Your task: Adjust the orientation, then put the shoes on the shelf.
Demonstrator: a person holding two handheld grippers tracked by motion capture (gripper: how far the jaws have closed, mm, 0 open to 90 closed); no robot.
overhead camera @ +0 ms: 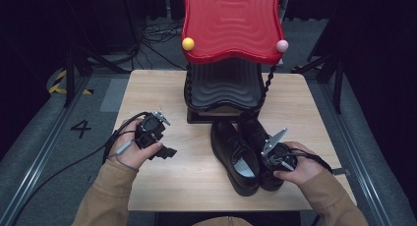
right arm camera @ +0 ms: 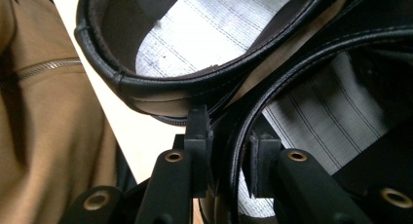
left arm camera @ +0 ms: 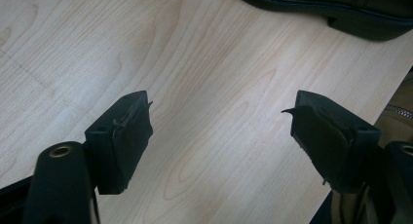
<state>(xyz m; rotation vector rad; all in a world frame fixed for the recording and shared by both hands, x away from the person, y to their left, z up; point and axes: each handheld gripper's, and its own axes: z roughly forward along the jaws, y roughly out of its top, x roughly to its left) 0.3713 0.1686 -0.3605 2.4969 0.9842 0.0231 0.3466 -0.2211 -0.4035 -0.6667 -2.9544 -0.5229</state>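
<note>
Right shoe [overhead camera: 263,152]: we see it at lower right of the high view, on the table [overhead camera: 196,172], touching the left shoe [overhead camera: 233,155].
Right gripper [right arm camera: 229,151]: its jaws are clamped on the heel rim of the right shoe.
Left gripper [left arm camera: 221,131]: at lower left of the high view, jaws wide apart over bare wood, holding nothing.
Rack [overhead camera: 223,88]: behind the shoes, with a red top.

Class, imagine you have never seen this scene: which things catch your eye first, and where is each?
The glossy red wavy-topped rack, with a black wavy shelf beneath, stands at the far middle of the pale wooden table. In front of it sits a pair of black leather shoes. The right gripper pinches the collar of one shoe, while the left gripper hangs open over bare wood.
</note>
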